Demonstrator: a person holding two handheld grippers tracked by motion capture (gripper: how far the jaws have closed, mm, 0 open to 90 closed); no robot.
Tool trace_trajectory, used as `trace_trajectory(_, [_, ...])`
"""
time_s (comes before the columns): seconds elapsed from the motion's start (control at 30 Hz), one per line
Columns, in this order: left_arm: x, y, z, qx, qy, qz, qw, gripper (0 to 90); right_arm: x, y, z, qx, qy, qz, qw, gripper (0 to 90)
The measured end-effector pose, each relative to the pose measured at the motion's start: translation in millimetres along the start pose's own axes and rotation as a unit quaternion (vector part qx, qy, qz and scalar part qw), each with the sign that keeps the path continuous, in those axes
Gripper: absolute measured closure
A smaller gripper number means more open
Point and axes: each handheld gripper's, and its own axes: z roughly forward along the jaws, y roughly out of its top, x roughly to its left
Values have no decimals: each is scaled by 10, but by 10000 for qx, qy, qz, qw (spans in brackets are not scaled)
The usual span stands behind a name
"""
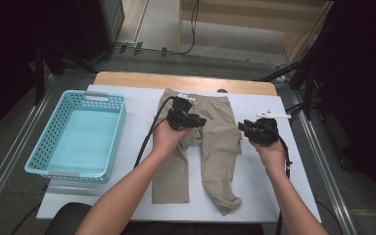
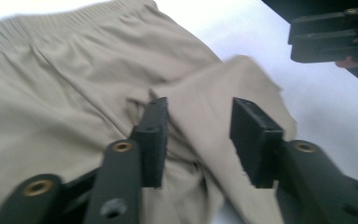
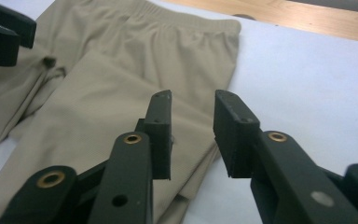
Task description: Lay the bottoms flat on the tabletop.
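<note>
From the high view I see the trousers lying flat on the white sheet at the middle of the table, waistband at the far side, one leg straight toward me and the other bent and rumpled at its cuff. A blue basket sits well to their left. My left gripper hangs over the upper part of the trousers; my right gripper is just beside their right edge.

That view is too coarse to read the jaws. The left gripper view settles it: the left gripper stands partly open with a raised fold of cloth behind the gap, nothing pinched. The right gripper, in its own view, is also partly open and holds nothing, above the trousers' edge and the sheet.

Both gripper views cut off the legs, and the fold's edge is blurred.
</note>
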Motion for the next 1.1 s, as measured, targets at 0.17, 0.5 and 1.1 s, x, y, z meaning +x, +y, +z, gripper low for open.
trace_trajectory(0.17, [-119,-188,-97,119,-39,64,9999,470,76,-123,-201,-9,213,-134,9997,566])
trace_trajectory(0.5, [-424,-611,-213,266,-149,282,9991,451,311,-668,-546,197,679,-255,9972,527])
trace_trajectory(1.1, [-590,-888,206,631,92,384,9972,802,485,-844,-165,988,788,-127,9919,856])
